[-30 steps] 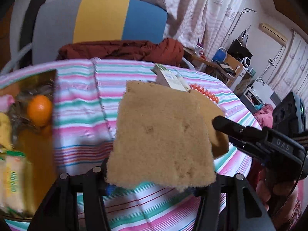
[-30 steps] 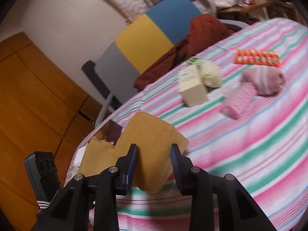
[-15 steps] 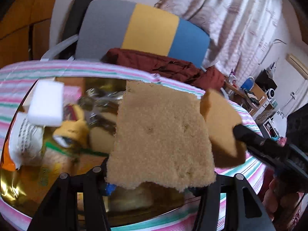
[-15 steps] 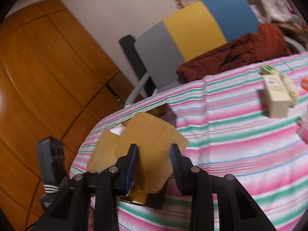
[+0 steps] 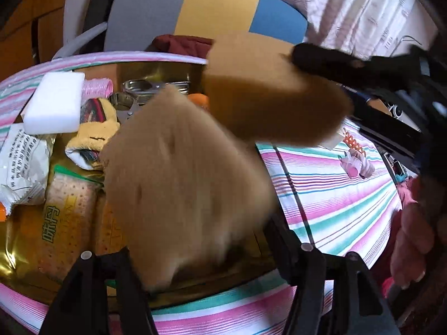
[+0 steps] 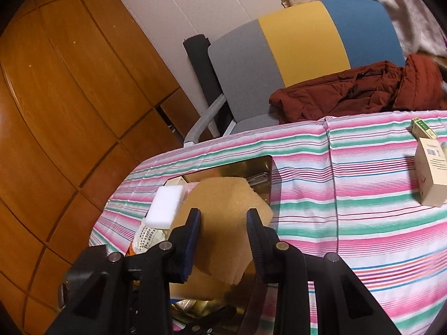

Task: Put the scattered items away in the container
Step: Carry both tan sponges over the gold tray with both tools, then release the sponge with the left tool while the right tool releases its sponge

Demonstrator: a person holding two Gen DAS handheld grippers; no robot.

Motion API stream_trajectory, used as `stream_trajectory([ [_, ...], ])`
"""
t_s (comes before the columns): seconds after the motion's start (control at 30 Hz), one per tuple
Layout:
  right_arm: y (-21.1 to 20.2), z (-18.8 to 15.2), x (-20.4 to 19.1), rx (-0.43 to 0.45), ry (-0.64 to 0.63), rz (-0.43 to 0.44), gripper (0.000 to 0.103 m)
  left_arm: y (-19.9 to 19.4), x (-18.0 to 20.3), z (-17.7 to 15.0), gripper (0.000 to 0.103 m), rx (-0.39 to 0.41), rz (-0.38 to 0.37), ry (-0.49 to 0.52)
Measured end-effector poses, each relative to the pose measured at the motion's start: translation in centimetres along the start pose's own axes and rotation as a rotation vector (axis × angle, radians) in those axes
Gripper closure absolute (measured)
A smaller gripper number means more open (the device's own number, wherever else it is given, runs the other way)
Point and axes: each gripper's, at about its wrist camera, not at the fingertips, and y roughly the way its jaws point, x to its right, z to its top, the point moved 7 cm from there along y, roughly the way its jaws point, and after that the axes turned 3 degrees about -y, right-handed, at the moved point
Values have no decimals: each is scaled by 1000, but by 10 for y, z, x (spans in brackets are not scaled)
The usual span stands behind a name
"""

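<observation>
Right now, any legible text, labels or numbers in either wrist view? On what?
"味" and a second character I can't make out: yellow print on the cracker packet in the gold tray.
White sachet: lines of print, too small to read.
Cream box: barcode and fine print, unreadable.

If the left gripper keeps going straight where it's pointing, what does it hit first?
Its jaws are opening and the tan sponge between them blocks the view ahead. Past it, probably the gold tray and its packets, though depth is unclear.
</observation>
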Motion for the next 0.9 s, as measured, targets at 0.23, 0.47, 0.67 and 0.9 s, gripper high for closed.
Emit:
stream_trajectory([
  [0.23,18,9,7,-3,25,-32,69,-10,6,-10,37,-11,-54,6],
  [0.47,22,25,6,24,21,-36,70,-23,-3,-6,37,55,-18,9],
  [0.67,23,23,8,9,37,-39,70,-24,-23,19,37,114,18,-52],
  [0.9,-15,10,6,21,44,-35,71,-6,-39,49,37,104,127,-52],
])
